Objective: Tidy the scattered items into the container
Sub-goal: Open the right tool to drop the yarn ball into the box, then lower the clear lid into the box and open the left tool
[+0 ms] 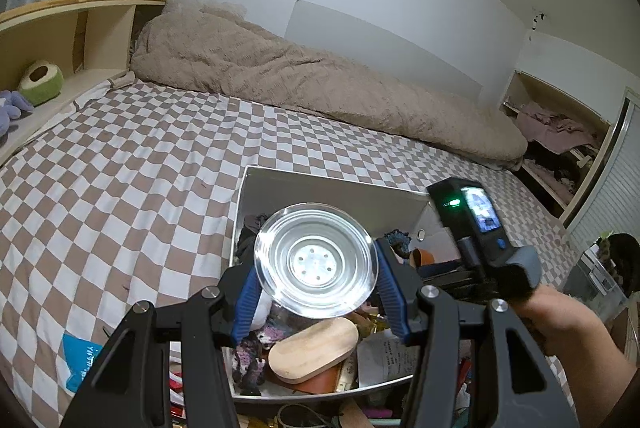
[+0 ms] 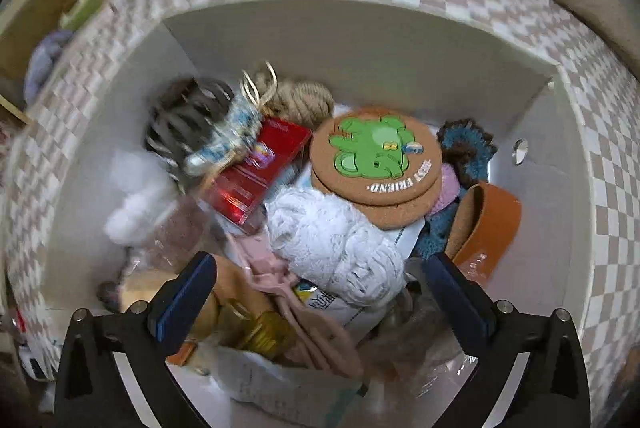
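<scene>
One glass dish (image 1: 316,260) upright, face toward camera

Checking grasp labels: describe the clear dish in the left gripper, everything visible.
The clear dish is round, shallow and see-through, like glass or plastic, with concentric rings and a bright centre ringed by small dots. It is tilted up, its face toward the camera. The left gripper clamps its rim between blue pads on both sides, holding it over the white container. Nothing else visibly touches it.

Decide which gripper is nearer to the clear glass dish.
Left. The left gripper clamps the glass dish between its pads above the white box; the right gripper hangs open over the box's contents.
</scene>
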The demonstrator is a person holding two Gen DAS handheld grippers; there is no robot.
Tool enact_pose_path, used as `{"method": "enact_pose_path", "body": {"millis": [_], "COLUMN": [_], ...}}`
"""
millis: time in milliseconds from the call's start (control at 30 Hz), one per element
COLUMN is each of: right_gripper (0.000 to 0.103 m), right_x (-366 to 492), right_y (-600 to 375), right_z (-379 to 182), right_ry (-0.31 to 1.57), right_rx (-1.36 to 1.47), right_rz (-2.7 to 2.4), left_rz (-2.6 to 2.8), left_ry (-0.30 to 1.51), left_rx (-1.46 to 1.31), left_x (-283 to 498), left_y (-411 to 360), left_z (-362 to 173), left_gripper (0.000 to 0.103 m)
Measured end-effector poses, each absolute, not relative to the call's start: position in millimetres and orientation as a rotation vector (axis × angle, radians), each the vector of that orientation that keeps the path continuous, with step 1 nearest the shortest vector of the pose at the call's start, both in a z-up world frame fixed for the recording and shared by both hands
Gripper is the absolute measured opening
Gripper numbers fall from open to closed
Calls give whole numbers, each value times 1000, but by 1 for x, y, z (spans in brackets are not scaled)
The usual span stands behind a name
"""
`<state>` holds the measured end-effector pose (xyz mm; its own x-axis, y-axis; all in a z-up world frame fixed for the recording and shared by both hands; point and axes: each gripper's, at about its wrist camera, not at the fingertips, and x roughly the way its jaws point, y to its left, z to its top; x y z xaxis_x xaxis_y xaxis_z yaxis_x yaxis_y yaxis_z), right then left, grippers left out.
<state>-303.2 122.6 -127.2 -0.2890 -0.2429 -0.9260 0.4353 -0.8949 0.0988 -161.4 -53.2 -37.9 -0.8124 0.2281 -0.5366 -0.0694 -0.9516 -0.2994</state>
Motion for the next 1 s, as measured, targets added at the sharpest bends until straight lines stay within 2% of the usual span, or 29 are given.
{"method": "enact_pose_path", "body": {"millis": [200,367,533,733,1000], "right_gripper": [103,103,103,103,103], "right_x": [-276,-259,-239,-224,-220], "right_y": [157,184,191,216,218], "right_z": [-92,-76,-70,-73,-85], "right_ry": [124,-65,-96,-219,-184], "right_rx": [1344,1192,1077,1017,1041], "right_rz": [-2321,-2352,-2373,-2357,-2321], "left_rz": [2787,2727,2654,2580,2458], "left_ry": [-398,-367,-339,-271,-297], "left_rx": [-927,-958,-1028,-1201,-1353], "left_x": [-167,-182,-211,-261,-309], "left_y": [-43,-22,-3,26,64], "left_z": [-42,-38,-38,-54,-87], "left_gripper": [53,53,53,53,53]}}
